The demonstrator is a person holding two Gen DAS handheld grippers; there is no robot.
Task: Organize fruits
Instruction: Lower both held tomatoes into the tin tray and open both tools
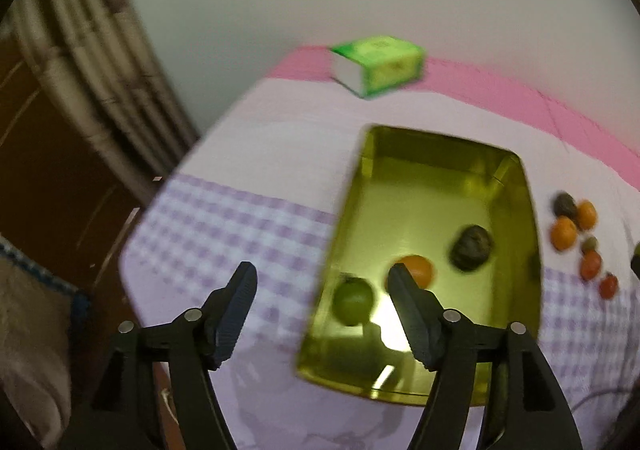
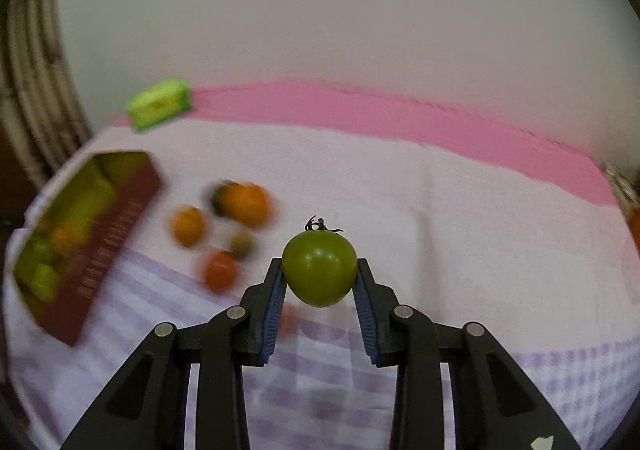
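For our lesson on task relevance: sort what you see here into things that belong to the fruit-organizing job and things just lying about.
Belongs to the job:
- green tomato gripped in the right tool
- gold tray holding three fruits
- loose fruits on the cloth
- open left tool

Just lying about:
- green box
- checked tablecloth

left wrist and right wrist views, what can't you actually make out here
- Dark fruit in the gold tray, left wrist view: motion blur hides what kind it is.
- Loose fruit pile, right wrist view: smeared; exact count unclear.
- Printing on the tray's red side: blurred, unreadable.
- Green box label: blurred in both views.
- Orange thing, right wrist view: cut off by the lens edge.
- Underside of the green tomato: hidden between the right gripper jaws.
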